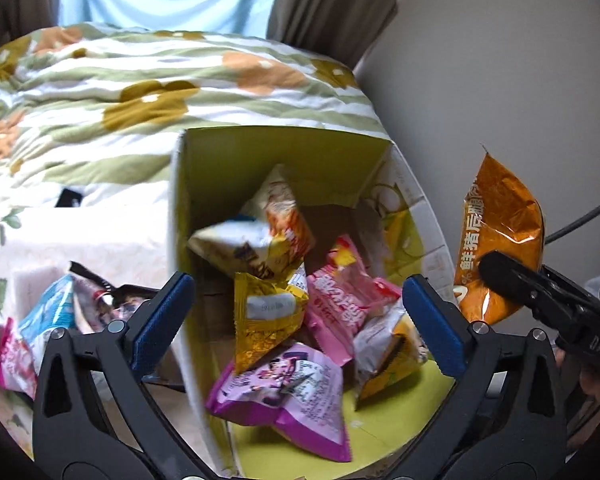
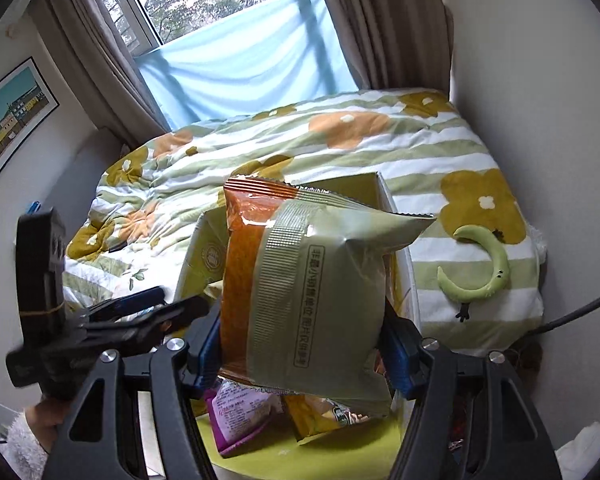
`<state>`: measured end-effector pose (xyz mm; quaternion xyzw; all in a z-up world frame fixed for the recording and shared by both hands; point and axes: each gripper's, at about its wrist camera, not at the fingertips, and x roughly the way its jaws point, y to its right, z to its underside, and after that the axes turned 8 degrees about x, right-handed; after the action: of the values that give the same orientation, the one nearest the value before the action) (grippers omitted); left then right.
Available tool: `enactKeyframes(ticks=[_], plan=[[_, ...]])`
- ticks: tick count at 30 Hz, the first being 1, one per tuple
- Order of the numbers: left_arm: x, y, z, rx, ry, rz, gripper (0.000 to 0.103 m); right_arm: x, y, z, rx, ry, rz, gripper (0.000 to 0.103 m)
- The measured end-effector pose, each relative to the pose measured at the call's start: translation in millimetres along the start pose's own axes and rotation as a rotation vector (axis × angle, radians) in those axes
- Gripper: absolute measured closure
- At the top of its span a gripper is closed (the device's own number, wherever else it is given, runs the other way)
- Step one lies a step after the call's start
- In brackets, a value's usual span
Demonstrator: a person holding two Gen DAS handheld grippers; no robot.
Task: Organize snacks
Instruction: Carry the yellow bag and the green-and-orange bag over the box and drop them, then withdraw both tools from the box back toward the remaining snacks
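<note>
Right wrist view: the orange snack bag (image 2: 312, 280) is clamped in the right gripper (image 2: 300, 348) just above the box (image 1: 204, 168), left gripper (image 1: 296, 320) spread empty over the packets inside, so lowering and letting go is probably needed next.

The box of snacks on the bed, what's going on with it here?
A person with a gripper in each hand is sorting snack packets into an open cardboard box on a floral bedspread. The right gripper is shut on a large orange packet, held above the box. The left gripper is open with nothing between its fingers, over the box, which already holds several packets, among them a purple one and a yellow one. More packets lie outside, left of the box.
</note>
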<state>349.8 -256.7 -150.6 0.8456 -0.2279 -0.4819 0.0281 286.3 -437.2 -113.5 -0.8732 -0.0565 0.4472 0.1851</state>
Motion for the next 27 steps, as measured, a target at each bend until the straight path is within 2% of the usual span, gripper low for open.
enactKeyframes(ticks=[2, 8, 15, 20, 22, 24, 26, 27], plan=[[-4.1, -0.4, 3.3, 0.027, -0.012, -0.065, 0.0, 6.5, 1.6, -0.2, -0.003, -0.012, -0.007, 0.041], [-24.8, 3.5, 11.6, 0.135, 0.008, -0.179, 0.0, 22.3, 8.3, -1.6, 0.015, -0.043, -0.012, 0.041], [-34.3, 6.0, 8.7, 0.163, 0.012, -0.208, 0.0, 42.2, 4.3, -29.1, -0.016, -0.062, -0.011, 0.04], [-25.8, 0.6, 5.5, 0.153, -0.009, -0.226, 0.0, 70.0, 4.8, -46.2, -0.036, -0.094, 0.009, 0.04], [-24.2, -3.7, 6.6, 0.135, -0.015, -0.215, 0.0, 82.9, 6.6, -49.3, -0.033, -0.119, 0.01, 0.033], [-24.3, -7.1, 8.9, 0.119, -0.015, -0.206, 0.0, 87.0, 9.9, -48.7, -0.015, -0.113, 0.006, 0.009], [-23.9, -10.4, 11.4, 0.109, -0.02, -0.207, 0.0, 83.4, 9.3, -44.1, -0.017, -0.088, 0.005, 0.003], [-23.2, -11.5, 12.8, 0.107, -0.023, -0.21, 0.0, 80.6, 9.5, -41.2, -0.023, -0.07, 0.004, 0.003]])
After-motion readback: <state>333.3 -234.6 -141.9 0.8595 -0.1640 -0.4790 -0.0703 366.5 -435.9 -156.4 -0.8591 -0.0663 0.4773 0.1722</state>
